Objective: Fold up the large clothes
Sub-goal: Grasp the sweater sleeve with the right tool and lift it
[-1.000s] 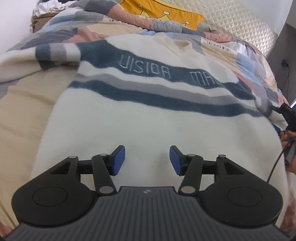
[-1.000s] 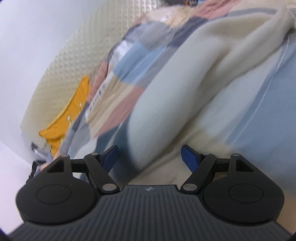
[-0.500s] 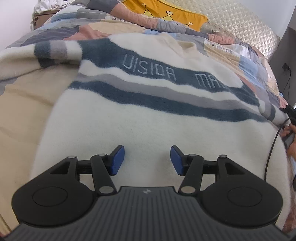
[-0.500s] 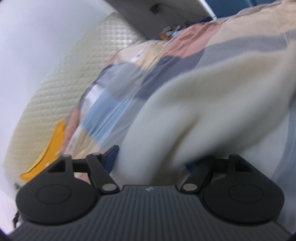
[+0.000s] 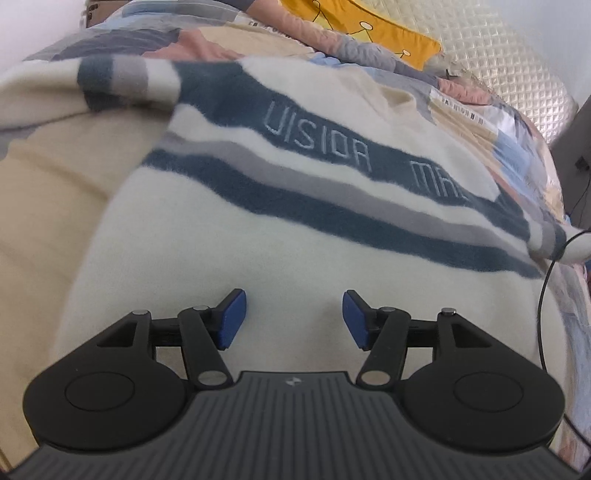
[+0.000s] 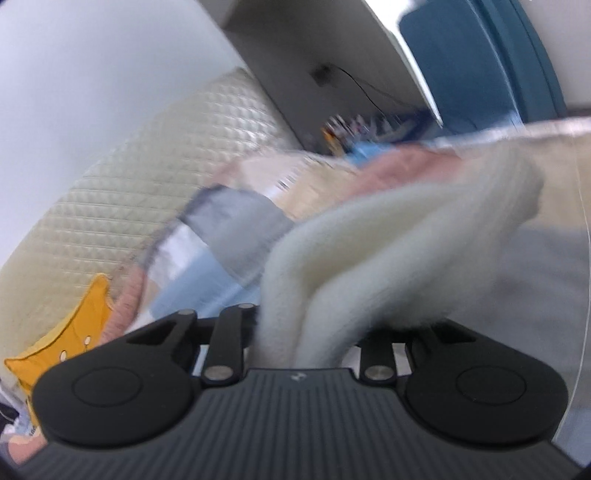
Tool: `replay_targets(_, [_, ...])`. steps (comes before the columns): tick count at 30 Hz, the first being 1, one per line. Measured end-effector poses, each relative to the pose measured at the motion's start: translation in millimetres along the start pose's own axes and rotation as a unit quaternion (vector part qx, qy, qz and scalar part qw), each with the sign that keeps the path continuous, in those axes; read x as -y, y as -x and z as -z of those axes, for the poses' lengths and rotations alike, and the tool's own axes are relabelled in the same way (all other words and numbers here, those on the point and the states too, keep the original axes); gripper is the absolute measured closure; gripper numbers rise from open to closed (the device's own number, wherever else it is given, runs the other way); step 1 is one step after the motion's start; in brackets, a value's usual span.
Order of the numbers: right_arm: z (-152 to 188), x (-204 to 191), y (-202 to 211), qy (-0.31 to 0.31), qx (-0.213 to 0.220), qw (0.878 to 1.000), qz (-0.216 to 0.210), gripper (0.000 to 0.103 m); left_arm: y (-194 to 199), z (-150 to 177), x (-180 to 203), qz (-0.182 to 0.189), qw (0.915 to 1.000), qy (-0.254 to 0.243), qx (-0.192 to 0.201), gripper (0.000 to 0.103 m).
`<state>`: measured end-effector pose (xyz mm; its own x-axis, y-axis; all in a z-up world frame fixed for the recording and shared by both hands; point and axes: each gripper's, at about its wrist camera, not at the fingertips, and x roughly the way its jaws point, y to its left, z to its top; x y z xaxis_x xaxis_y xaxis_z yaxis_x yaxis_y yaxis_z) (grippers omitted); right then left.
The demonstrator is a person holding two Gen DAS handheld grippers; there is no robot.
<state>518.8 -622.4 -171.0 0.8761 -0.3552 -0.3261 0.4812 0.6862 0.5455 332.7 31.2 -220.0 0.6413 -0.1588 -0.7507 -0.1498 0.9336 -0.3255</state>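
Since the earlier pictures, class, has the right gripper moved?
Yes. The right gripper has swung upward: against the quilted headboard, wall and blue door now show. Its jaws are closing on the cream sweater.

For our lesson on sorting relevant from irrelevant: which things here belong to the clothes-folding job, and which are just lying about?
Job: cream striped sweater; left gripper, open; right gripper, closing on sweater fabric.

Lying about: patchwork quilt; yellow pillow; quilted headboard.
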Motion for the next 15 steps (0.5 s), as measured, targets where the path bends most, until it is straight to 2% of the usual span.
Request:
replay_targets(5, [-25.7, -77.4, 48.7, 0.074, 0.031, 0.996, -0.045, 0.073, 7.5, -1.4, -9.4, 0.014, 0.9996, 0.025, -0.002, 0.039])
replay_targets(9, [-30.8, -145.4, 99.2, 0.149, 0.047, 0.984, -0.084, 0.073, 17.8, -1.1, -20.8, 0.034, 0.9985, 0.040, -0.014, 0.039])
replay_targets(13, [-12.3, -210.2, 157.5, 0.233, 0.051, 0.963, -0.122, 0.073, 25.9, -1.8, -30.3, 0.035, 0.9978, 0.052, -0.023, 0.039])
replay_targets(15, [10.6, -240.3, 187.6, 0.292, 0.052, 0.945, -0.140, 0.073, 30.8, 0.2, -29.8, 0.033, 0.9981, 0.047, -0.022, 0.039])
